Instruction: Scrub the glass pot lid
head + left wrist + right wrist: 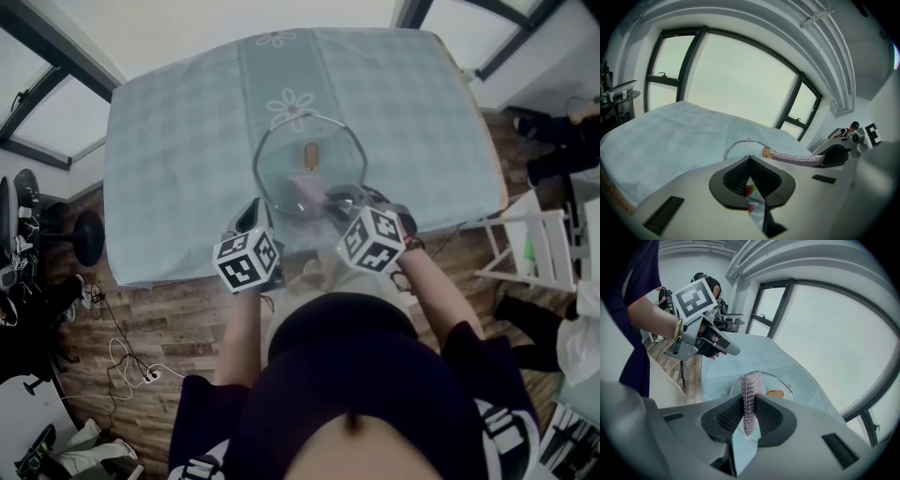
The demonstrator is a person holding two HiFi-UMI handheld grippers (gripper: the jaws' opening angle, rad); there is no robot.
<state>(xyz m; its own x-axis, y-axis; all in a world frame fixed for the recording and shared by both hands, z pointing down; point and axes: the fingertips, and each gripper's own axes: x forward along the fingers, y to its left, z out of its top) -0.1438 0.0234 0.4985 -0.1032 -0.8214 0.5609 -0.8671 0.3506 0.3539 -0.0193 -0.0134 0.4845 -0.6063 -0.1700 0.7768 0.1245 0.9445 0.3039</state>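
I am standing over a rectangular table (178,141) draped in a soft, pale-blue checked cloth with daisy prints. The round glass pot lid (281,173), with its thin metal rim and small oblong brown knob (310,156), is lying flat toward my edge. My right gripper (749,413) is clenching a silvery knitted mesh scrubber (750,394), folded into a flat strip between the ribbed black pads, and holding it over the lid's near half beside the knob. My left gripper (751,178) is hovering just beside the lid's near rim, its pads pressed together on nothing.
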